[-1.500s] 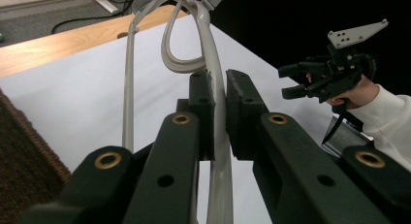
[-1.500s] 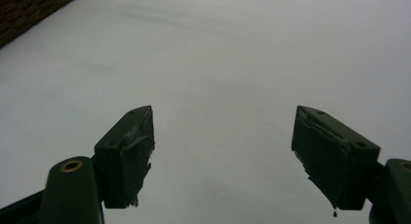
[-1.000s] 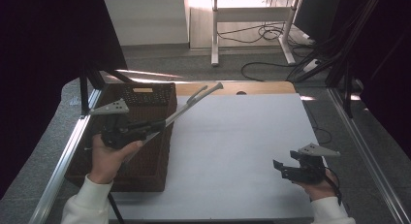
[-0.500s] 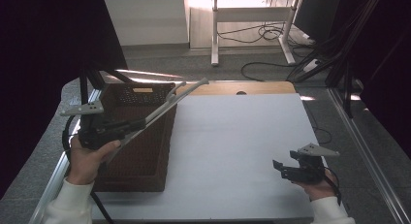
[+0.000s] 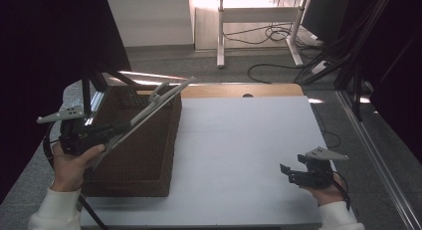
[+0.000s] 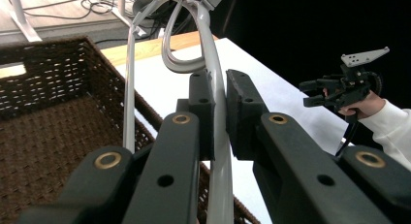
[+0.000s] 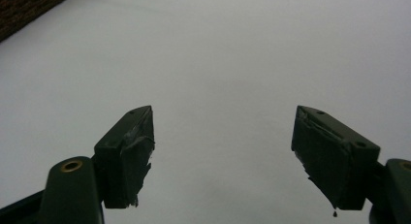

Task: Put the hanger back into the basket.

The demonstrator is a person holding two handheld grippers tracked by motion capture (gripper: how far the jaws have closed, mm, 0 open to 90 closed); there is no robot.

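A grey plastic hanger (image 5: 154,105) is held slanting above a dark brown wicker basket (image 5: 144,160) at the table's left. My left gripper (image 5: 119,126) is shut on the hanger's shaft. In the left gripper view the jaws clamp the hanger (image 6: 213,83) near its curved end, and the basket (image 6: 48,136) lies below and to the left. My right gripper (image 5: 284,171) hovers low over the white table (image 5: 239,150) near its front right corner. It is open, with nothing between its pads (image 7: 131,146).
The basket takes up the table's left third. A wooden strip (image 5: 239,90) runs along the table's far edge. Beyond it are desk legs and cables (image 5: 268,36) on the floor. Metal frame rails (image 5: 373,155) flank the table.
My left gripper has carried the hanger leftward and back, from the basket's right side to above the basket. The right gripper has stayed in place, open.
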